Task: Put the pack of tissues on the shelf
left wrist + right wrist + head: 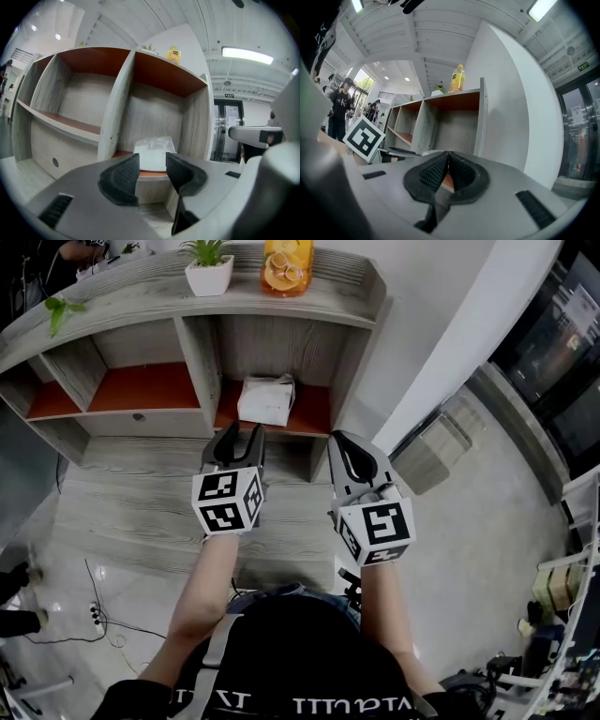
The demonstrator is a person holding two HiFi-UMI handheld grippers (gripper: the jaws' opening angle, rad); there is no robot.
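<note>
Wood-grain shelf [202,357] with orange boards holds a crinkly white tissue pack [267,399].

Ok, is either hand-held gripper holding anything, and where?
Nothing is held: the left hand-held gripper is open and empty, the right hand-held gripper shut on nothing; the pack of tissues lies on the shelf.

In the left gripper view, the fingers [123,180] of the left gripper [152,160] hide the lower part of the pack of tissues [152,147]; only its top shows in the gap between them. In the right gripper view the pack is hidden behind the closed fingers [461,173] of the right gripper [448,154], and only a sliver of orange shelf floor [447,181] shows under their tips. In the head view, well beyond the fingers, the top edge cuts off the orange bottle [287,268] and the potted plant [209,268]. The people [340,110] left of the right fingers are too small to make out.
</note>
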